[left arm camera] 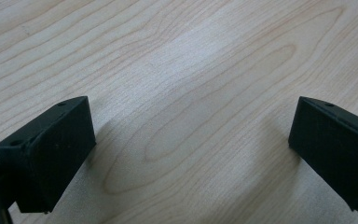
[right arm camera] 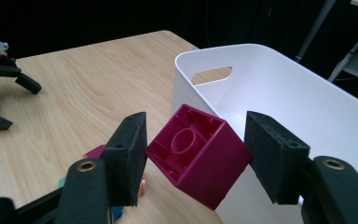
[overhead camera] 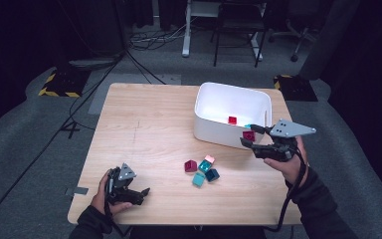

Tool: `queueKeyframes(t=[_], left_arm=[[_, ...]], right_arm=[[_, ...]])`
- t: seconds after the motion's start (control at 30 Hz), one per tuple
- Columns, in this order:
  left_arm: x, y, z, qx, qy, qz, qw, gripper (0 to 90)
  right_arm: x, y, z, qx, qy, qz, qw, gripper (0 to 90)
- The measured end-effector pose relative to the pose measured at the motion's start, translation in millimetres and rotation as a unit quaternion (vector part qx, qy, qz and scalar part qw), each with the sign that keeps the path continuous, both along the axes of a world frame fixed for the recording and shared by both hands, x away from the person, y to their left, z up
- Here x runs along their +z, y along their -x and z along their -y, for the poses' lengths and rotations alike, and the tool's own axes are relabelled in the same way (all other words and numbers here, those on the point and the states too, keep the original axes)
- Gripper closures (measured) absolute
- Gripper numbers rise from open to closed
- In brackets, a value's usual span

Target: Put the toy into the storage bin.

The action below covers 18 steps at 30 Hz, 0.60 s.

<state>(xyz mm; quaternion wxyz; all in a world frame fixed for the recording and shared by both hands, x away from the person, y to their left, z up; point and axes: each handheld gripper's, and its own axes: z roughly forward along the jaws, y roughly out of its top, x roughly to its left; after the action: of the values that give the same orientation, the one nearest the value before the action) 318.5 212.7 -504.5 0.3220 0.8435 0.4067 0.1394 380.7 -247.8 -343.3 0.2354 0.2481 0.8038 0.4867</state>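
My right gripper [overhead camera: 250,136] is shut on a magenta block [overhead camera: 249,135], held in the air at the near wall of the white bin [overhead camera: 214,97]. In the right gripper view the block [right arm camera: 198,154] is tilted, hollow underside up, pinched by its corners between both pads, beside the bin [right arm camera: 279,88]. A red block [overhead camera: 232,120] and a teal block [overhead camera: 247,126] lie inside the bin. My left gripper [overhead camera: 142,195] rests low at the table's front left; it is open, and its own view has bare wood between the spread jaws [left arm camera: 191,140].
Several loose blocks cluster on the table in front of the bin: magenta [overhead camera: 190,166], pink [overhead camera: 209,159], teal [overhead camera: 198,179] and dark teal [overhead camera: 212,175]. The wooden table [overhead camera: 144,124] stands on grey carpet, with cables and chair legs beyond.
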Motion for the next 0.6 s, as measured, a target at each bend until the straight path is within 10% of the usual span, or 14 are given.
queueKeyframes(t=[0.6], left_arm=[[-0.1,0.1,0.1,0.001,0.001,-0.001,1.0000,0.6]], right_arm=[[20.4,-18.9,-1.9,-0.025,-0.006,0.013,0.9996,41.1]])
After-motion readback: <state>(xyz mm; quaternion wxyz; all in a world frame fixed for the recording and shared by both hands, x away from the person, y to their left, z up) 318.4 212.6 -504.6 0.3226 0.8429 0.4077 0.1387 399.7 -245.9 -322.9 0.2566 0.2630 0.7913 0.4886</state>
